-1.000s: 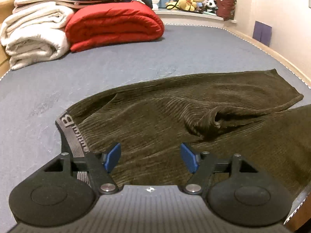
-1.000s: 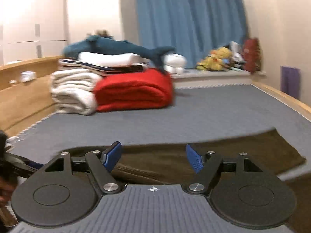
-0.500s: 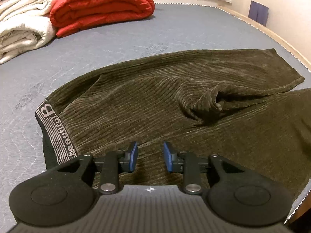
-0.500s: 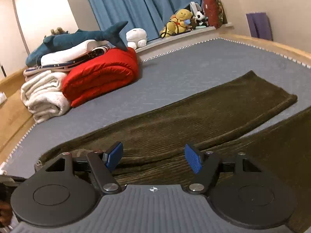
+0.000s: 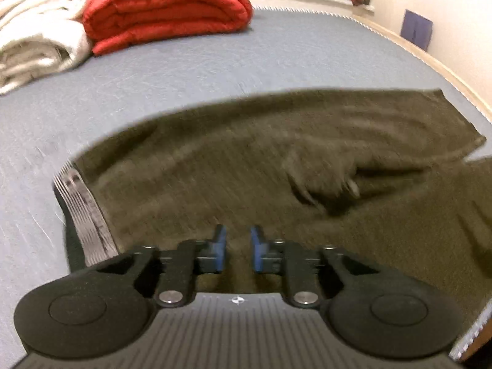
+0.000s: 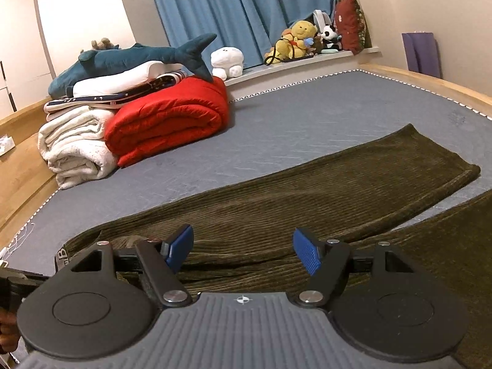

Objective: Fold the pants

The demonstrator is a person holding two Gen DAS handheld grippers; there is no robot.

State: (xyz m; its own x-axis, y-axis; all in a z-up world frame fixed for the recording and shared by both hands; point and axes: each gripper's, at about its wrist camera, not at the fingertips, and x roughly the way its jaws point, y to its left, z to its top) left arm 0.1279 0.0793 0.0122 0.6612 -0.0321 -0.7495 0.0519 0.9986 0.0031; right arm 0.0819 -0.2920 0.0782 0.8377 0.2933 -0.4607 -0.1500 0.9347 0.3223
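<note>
Dark olive ribbed pants (image 5: 246, 166) lie spread on the grey-blue mattress (image 5: 184, 70), with the grey lettered waistband (image 5: 83, 212) at the left and the legs running right. A bunched wrinkle (image 5: 326, 184) sits mid-fabric. My left gripper (image 5: 238, 252) hovers low over the near edge by the waistband, its blue pads narrowed to a small gap with nothing visibly between them. The pants (image 6: 307, 196) also show in the right wrist view. My right gripper (image 6: 243, 250) is open and empty above them.
A red folded quilt (image 6: 169, 123), white blankets (image 6: 73, 147) and a plush shark (image 6: 132, 58) are stacked at the far left. Soft toys (image 6: 301, 43) line the ledge under blue curtains. The wooden bed frame (image 6: 430, 83) edges the mattress on the right.
My left gripper closed from wide open to a narrow gap and moved in over the pants. My right gripper swung from a level view to look down on the pants, staying open.
</note>
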